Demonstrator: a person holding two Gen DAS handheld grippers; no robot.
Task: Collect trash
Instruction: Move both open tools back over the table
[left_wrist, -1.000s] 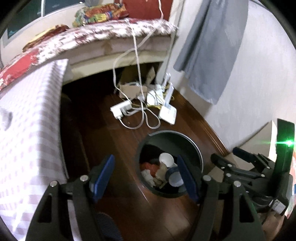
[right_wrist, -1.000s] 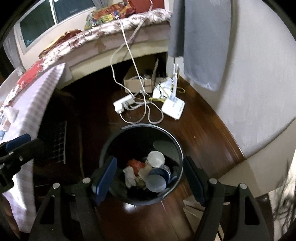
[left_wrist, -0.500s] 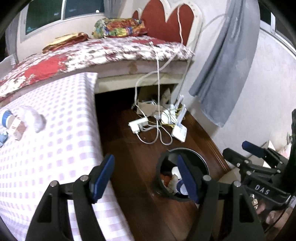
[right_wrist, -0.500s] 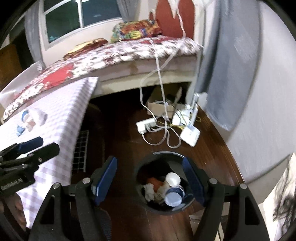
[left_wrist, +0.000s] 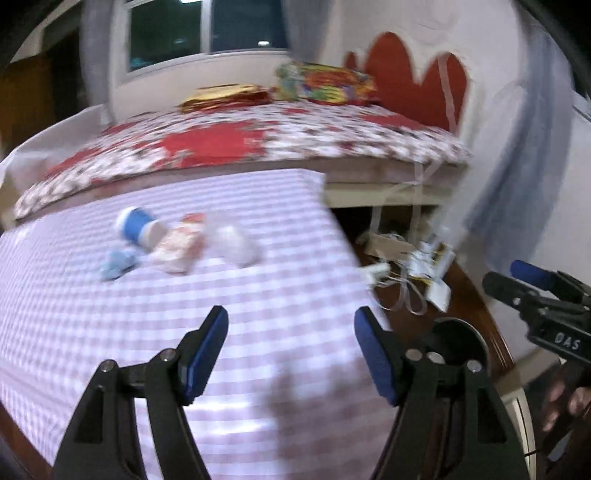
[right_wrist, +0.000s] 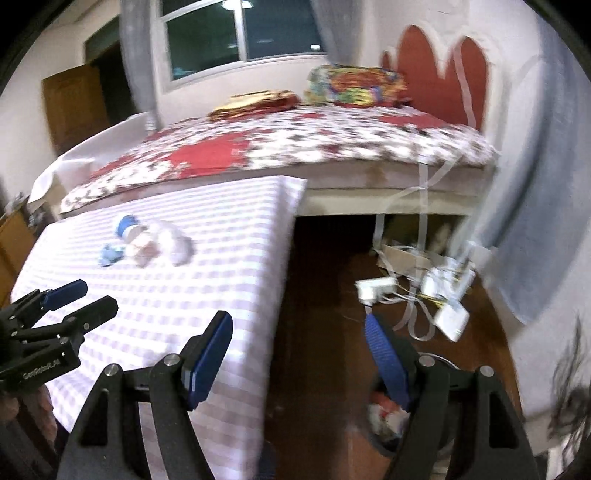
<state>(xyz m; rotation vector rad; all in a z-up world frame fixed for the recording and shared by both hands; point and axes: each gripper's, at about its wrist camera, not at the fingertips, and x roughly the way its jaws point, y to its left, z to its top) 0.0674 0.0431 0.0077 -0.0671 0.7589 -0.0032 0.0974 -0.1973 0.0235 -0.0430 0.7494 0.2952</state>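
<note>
Bedroom: bed (right_wrist: 295, 147) with floral red-white cover, red headboard (right_wrist: 443, 74), dark window (right_wrist: 240, 33), white walls, dark wood floor (right_wrist: 325, 302), checkered surface (left_wrist: 221, 314), wooden door (right_wrist: 74, 107).

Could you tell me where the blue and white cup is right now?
In both views the cup lies on the checked tablecloth, at the far-left end of the trash cluster.

Checked tabletop (left_wrist: 258, 314) open up to trash cluster (left_wrist: 177, 243) (blurred), bed (left_wrist: 258, 147) behind
</note>
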